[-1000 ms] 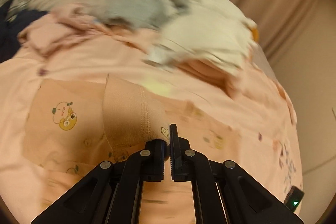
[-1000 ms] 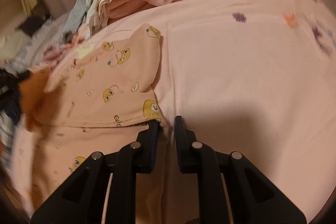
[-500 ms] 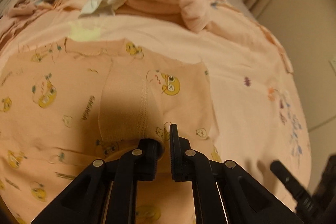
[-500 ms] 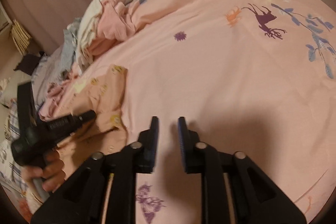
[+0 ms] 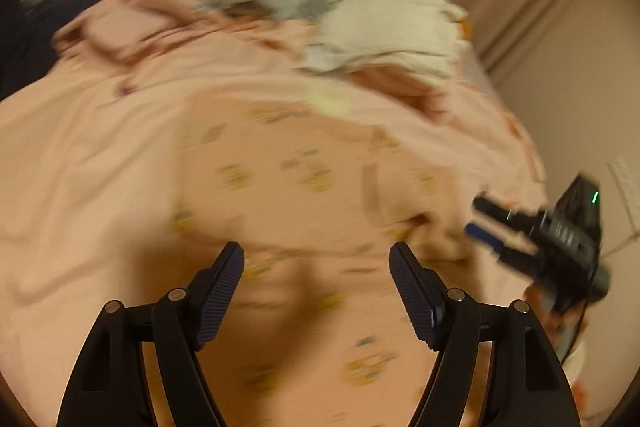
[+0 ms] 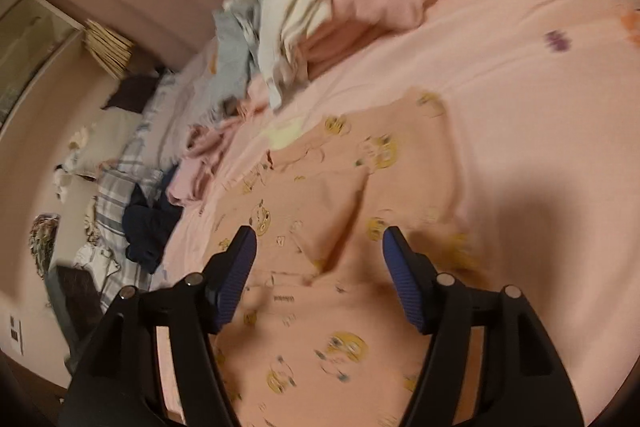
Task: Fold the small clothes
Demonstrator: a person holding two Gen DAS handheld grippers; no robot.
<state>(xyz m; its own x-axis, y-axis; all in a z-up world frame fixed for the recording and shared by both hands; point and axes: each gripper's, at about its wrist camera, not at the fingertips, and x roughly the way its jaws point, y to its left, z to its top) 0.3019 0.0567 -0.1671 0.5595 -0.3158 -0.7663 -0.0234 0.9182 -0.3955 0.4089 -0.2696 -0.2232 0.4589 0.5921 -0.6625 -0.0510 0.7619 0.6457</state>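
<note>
Peach printed garment (image 6: 344,227) lies flat beneath both grippers' released, just-opened fingers (image 5: 416,291), touching neither.

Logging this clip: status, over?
Left tongs and right tongs just opened, empty. Peach cartoon-print garment lies released on pink bedsheet. Nothing obstructing.

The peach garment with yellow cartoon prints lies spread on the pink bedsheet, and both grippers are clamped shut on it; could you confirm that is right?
Not quite: neither gripper is clamped. The left gripper and right gripper have just been opening and stand wide in their own wrist views, pads off the cloth. The peach garment does lie spread on the pink bedsheet.
</note>
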